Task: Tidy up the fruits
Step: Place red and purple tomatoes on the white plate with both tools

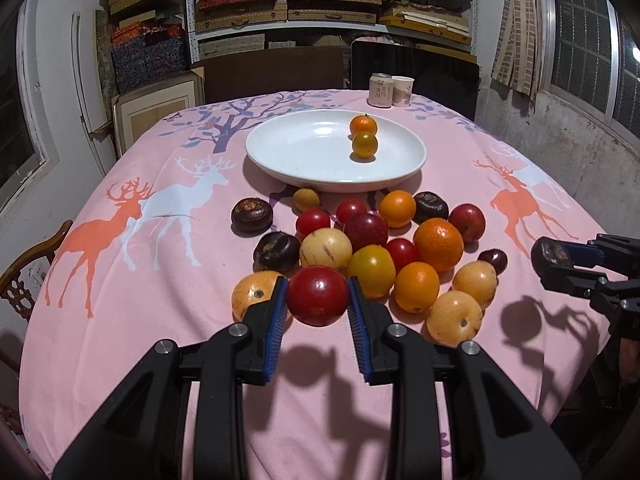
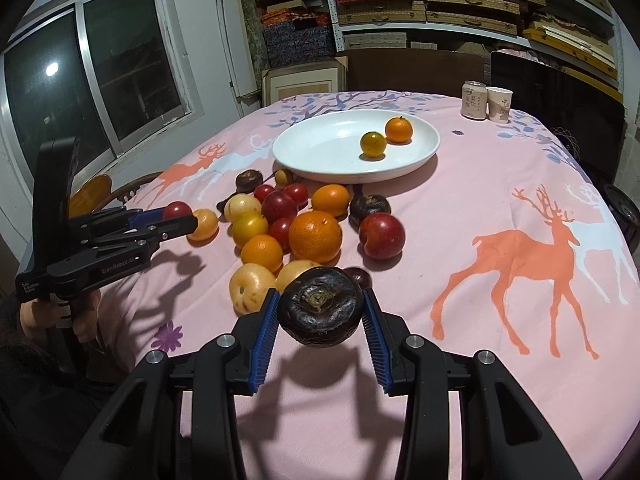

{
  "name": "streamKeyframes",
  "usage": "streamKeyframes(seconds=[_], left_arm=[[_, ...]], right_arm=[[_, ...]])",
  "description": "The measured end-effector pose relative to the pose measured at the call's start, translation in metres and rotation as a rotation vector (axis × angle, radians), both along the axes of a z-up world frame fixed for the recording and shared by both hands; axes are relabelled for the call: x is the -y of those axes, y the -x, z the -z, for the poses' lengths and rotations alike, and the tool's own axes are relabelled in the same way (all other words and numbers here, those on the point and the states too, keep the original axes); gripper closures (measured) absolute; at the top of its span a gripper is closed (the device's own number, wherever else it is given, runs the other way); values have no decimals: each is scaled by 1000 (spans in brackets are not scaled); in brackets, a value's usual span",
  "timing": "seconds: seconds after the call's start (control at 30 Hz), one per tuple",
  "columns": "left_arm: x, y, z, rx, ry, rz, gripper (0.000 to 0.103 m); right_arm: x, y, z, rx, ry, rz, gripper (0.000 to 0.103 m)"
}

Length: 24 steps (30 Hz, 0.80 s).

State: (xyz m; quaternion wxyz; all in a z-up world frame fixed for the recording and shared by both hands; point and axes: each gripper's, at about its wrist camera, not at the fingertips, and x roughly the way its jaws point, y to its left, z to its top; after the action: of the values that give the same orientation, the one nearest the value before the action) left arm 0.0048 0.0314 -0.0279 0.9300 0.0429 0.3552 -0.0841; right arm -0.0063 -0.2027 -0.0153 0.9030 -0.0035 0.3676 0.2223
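My left gripper (image 1: 317,295) is shut on a red tomato (image 1: 317,295) and holds it just above the pink cloth, at the near edge of the fruit pile; the right wrist view shows the same left gripper (image 2: 182,216) at the far left. My right gripper (image 2: 320,312) is shut on a dark brown water chestnut (image 2: 320,312), lifted off the cloth; it appears at the right edge of the left wrist view as the right gripper (image 1: 554,258). A white plate (image 1: 296,156) beyond the pile holds two small oranges (image 1: 364,144). Several oranges, tomatoes, plums and yellow fruits (image 1: 438,243) lie between plate and grippers.
A drink can (image 1: 380,89) and a paper cup (image 1: 402,90) stand at the table's far edge. A wooden chair (image 1: 28,276) is at the left side. Shelves of boxes fill the back wall. A hand (image 2: 52,316) grips the left tool's handle.
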Motion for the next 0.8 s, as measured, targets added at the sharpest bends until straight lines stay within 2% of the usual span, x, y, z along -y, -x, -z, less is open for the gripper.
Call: streamKeyframes(seconds=[0.23, 0.3, 0.43, 0.53, 0.67, 0.8], left_arm=[[-5, -49, -28, 19, 23, 1, 74], [-3, -75, -34, 13, 29, 5, 74], [6, -135, -38, -24, 42, 18, 74], [10, -182, -31, -67, 46, 14, 74], [10, -236, -7, -159, 34, -8, 74], [4, -265, 10, -212, 43, -21, 74]], right_arm=[[-1, -52, -43, 51, -18, 18, 61], [-5, -76, -55, 46, -35, 13, 61], [-21, -150, -70, -11, -79, 18, 61], [-43, -209, -64, -45, -61, 34, 61], [-70, -273, -42, -114, -26, 49, 61], [-87, -306, -19, -137, 18, 62, 59]])
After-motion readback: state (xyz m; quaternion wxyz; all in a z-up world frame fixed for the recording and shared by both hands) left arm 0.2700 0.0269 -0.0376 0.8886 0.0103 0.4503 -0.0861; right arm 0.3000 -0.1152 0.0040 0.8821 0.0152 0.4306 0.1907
